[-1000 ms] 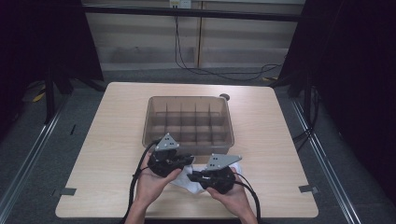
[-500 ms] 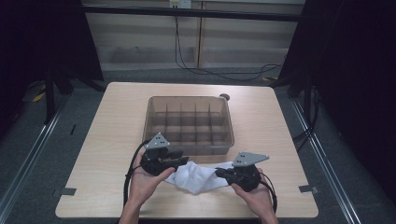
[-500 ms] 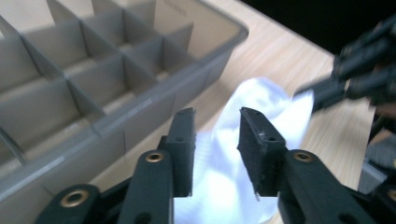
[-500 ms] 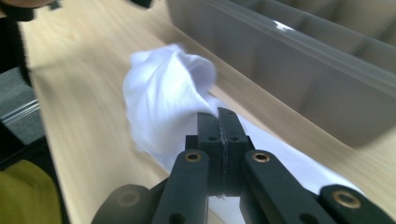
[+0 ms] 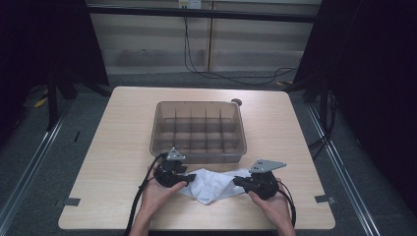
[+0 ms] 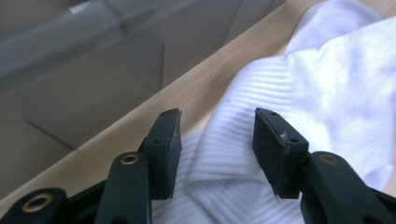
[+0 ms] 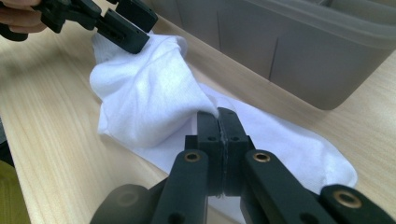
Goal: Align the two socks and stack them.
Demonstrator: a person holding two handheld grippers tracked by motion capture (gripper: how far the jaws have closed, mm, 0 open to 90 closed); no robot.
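Your right gripper (image 7: 218, 122) pinched the white ribbed sock (image 5: 212, 183), bunched near the table's (image 5: 123, 128) front edge; your left gripper (image 6: 215, 135) was just opening, pads clear.

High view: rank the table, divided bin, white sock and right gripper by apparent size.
1. table
2. divided bin
3. white sock
4. right gripper, a little smaller than the sock, though the sock is partly hidden under both grippers, so those two are close.

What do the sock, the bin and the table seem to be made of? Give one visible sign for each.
Sock: white knit fabric, probably cotton blend; fine ribs show at its cuff, and it folds softly.
Bin: smoky translucent plastic, smooth; its dividers show through the walls.
Table: pale wood-look top, likely laminate; faint grain lines with a matte, even surface.
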